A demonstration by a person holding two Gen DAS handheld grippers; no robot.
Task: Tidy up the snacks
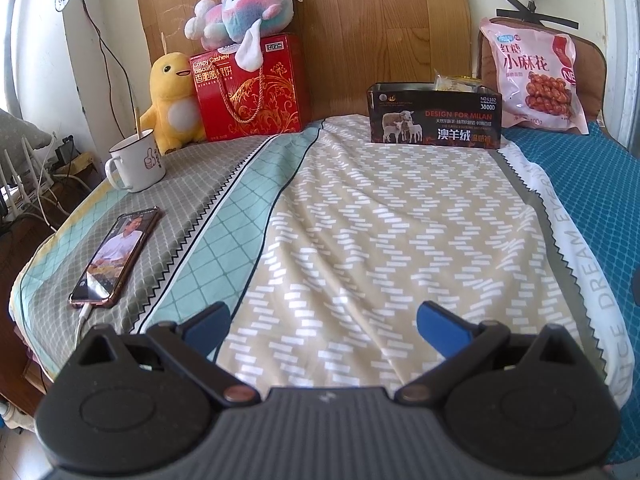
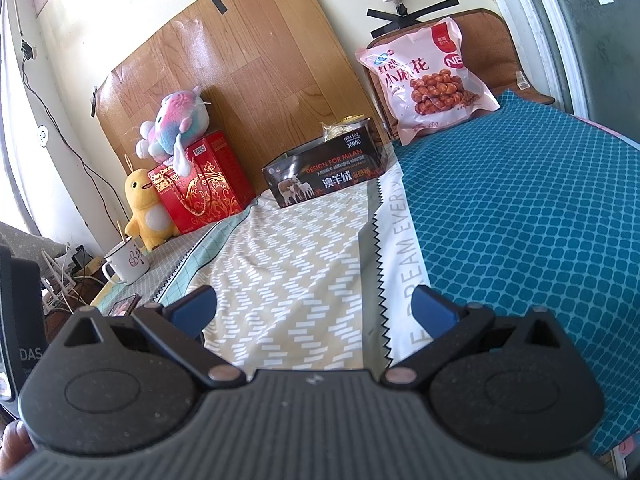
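A black tin box (image 1: pixel 435 118) (image 2: pixel 324 174) stands open-topped at the far end of the bed, with wrapped snacks (image 1: pixel 456 82) (image 2: pixel 344 128) poking out of it. A pink snack bag (image 1: pixel 534 76) (image 2: pixel 430 80) leans upright against a brown cushion to its right. A red biscuit gift box (image 1: pixel 250 88) (image 2: pixel 200 184) stands at the far left. My left gripper (image 1: pixel 322 324) is open and empty, low over the patterned sheet, far short of the tin. My right gripper (image 2: pixel 314 312) is likewise open and empty above the sheet.
A white mug (image 1: pixel 136 162) (image 2: pixel 126 262) and a phone (image 1: pixel 116 256) on its cable lie on the bed's left side. A yellow plush (image 1: pixel 174 104) (image 2: pixel 146 210) and a pastel plush (image 1: pixel 244 10) (image 2: pixel 176 124) sit by the red box. A teal mat (image 2: pixel 520 208) covers the right.
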